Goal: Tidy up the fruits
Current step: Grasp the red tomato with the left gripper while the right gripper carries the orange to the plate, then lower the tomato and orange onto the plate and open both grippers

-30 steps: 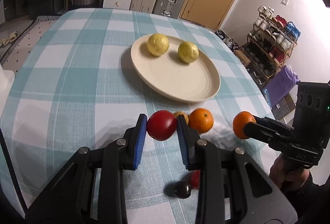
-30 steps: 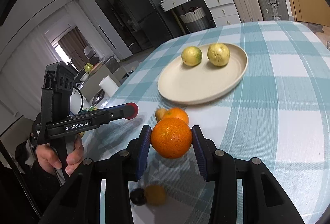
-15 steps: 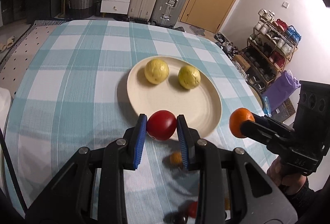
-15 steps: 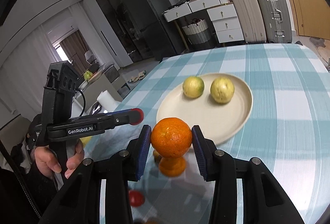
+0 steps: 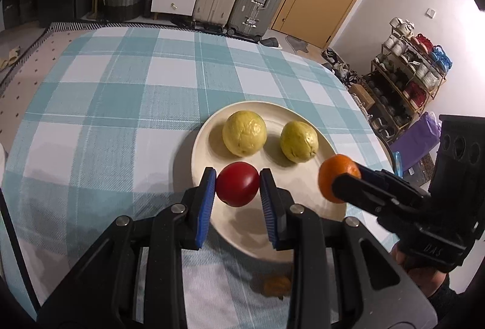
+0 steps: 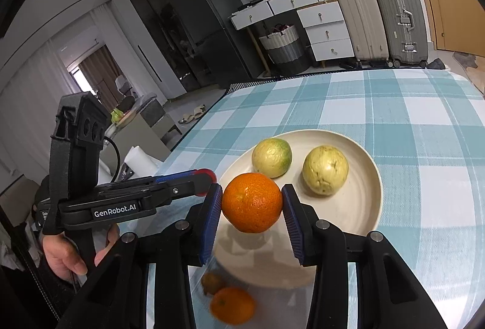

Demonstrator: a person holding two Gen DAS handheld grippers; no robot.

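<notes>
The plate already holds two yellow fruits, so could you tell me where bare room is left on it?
The plate is bare across its near half, under the red fruit in the left gripper and the orange in the right gripper. Its far half is crowded by two yellow fruits.

Two guavas point(image 5: 244, 137) sat side by side on the plate's point(image 5: 194, 147) far half. The plate lay on the tabletop point(image 5: 91, 104), with two small fruits point(image 6: 232, 304) before its near rim.
</notes>
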